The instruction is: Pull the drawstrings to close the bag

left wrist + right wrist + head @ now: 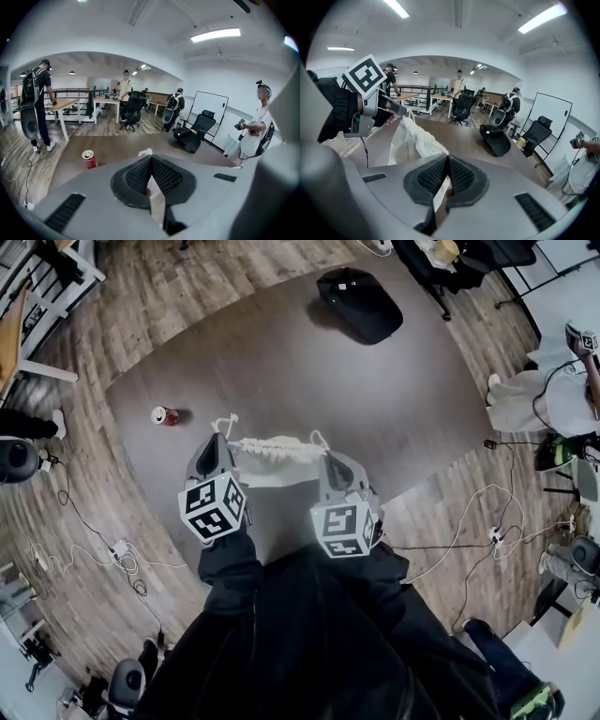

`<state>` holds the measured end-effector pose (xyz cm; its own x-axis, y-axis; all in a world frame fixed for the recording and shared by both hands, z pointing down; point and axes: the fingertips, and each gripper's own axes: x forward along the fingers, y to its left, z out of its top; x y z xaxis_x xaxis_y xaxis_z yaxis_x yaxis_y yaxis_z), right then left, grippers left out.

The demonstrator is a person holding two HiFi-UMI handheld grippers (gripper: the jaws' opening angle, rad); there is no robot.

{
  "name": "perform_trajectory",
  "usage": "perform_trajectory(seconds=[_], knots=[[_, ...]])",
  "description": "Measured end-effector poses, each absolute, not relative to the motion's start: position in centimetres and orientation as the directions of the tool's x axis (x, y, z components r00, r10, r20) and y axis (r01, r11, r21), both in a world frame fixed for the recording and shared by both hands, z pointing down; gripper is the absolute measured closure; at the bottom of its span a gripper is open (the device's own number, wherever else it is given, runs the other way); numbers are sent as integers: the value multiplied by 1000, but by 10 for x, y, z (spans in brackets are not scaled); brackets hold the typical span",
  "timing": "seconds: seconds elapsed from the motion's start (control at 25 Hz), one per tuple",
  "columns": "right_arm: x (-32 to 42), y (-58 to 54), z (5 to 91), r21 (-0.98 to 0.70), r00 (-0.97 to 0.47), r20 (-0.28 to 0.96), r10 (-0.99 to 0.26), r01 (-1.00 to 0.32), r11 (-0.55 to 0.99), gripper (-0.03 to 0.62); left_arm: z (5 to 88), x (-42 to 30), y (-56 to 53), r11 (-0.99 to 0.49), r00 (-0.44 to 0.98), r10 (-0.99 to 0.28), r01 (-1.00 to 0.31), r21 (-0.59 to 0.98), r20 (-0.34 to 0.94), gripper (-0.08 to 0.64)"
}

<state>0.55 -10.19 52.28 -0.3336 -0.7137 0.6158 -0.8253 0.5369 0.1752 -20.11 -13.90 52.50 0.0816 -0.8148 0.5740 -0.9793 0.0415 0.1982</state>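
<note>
Drawstring bag [272,450], white, hangs stretched between the two tools above the brown surface [309,362], its top edge already bunched into tight ruffles, so the mouth looks mostly drawn in. The left gripper [151,161] and right gripper [447,161] each have their jaws pressed together on white material at the bag's ends, cord or cloth I cannot tell. Small cord loops [225,419] poke out past the tips, so a last tightening pull seems all that is left.
</note>
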Motion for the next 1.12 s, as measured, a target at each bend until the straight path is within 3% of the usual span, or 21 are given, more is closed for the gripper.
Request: perform_trajectory(seconds=[1.12], knots=[[43,-103,513,186,-249,612,-751,-877,443,571,501,-216,-129,107,19,-834,-975,196,552,528]])
